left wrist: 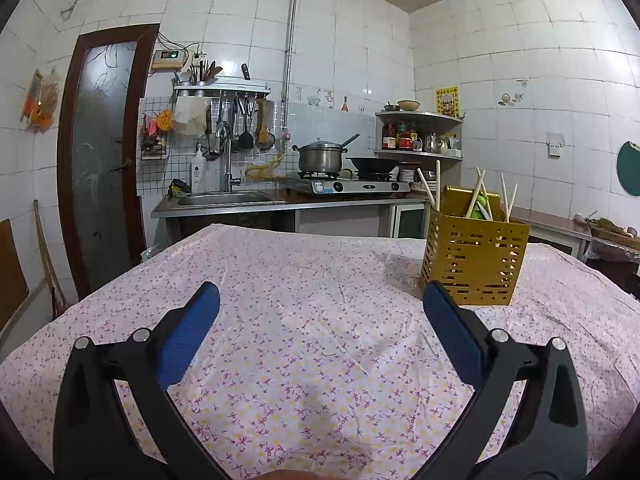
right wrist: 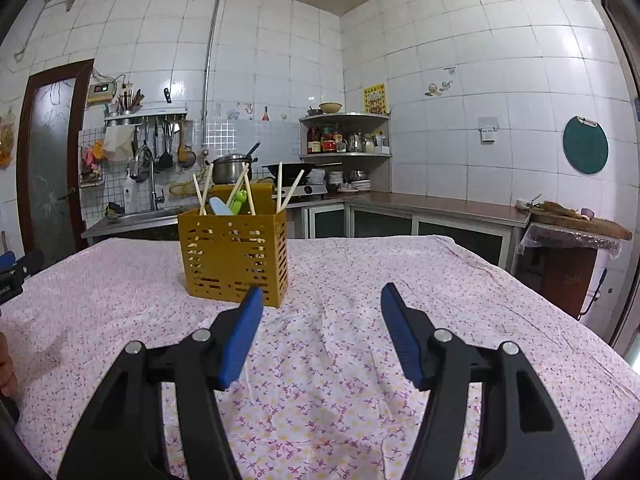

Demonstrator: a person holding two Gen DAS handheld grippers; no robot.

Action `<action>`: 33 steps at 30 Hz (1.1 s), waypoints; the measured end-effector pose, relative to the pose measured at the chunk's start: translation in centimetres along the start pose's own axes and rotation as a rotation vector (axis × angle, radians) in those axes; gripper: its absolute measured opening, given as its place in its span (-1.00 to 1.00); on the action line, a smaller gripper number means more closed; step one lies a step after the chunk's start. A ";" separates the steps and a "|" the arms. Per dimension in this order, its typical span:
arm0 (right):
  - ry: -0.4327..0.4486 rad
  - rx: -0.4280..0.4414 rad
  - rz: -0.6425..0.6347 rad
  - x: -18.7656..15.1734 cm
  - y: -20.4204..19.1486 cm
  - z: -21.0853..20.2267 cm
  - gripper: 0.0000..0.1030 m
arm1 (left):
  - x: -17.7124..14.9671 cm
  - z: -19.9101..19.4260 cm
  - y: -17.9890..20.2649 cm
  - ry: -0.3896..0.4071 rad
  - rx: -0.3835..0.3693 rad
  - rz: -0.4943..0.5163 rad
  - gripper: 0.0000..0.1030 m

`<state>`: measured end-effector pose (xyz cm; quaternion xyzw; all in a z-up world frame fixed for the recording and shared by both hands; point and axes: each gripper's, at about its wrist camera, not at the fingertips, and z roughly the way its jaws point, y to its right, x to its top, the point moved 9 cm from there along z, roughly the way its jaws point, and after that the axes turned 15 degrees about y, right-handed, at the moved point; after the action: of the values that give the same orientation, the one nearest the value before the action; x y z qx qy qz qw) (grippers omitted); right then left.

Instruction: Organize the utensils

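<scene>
A yellow slotted utensil holder (left wrist: 474, 258) stands upright on the flowered tablecloth (left wrist: 304, 320). It holds several wooden chopsticks (left wrist: 437, 190) and a green item (left wrist: 478, 210). In the right wrist view the holder (right wrist: 234, 258) also shows chopsticks (right wrist: 279, 186), a pale blue utensil (right wrist: 221, 206) and the green item (right wrist: 240, 200). My left gripper (left wrist: 320, 300) is open and empty, with the holder just beyond its right finger. My right gripper (right wrist: 322, 300) is open and empty, with the holder just beyond its left finger.
The cloth-covered table (right wrist: 460, 280) fills the foreground. Behind it are a sink counter (left wrist: 224, 200), a gas stove with a pot (left wrist: 320, 156) and wok, a corner shelf (right wrist: 346, 136), and a side counter with a chopping board (right wrist: 580, 220). The left gripper's tip (right wrist: 16, 268) shows at the left edge.
</scene>
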<state>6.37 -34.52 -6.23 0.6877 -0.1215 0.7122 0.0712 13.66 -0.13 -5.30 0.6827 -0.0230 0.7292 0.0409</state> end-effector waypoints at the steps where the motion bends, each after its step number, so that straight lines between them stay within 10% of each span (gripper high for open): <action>1: -0.002 0.000 0.001 -0.1 0.1 0.0 0.18 | 0.0 0.0 -0.1 0.003 0.000 0.000 0.90; 33: -0.019 -0.006 -0.010 -0.4 -0.5 0.5 0.18 | 0.1 -0.3 0.0 0.010 -0.003 0.016 0.91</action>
<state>7.05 -34.11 -6.61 0.6948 -0.1208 0.7049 0.0755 13.34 -0.10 -5.20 0.6788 -0.0294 0.7328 0.0359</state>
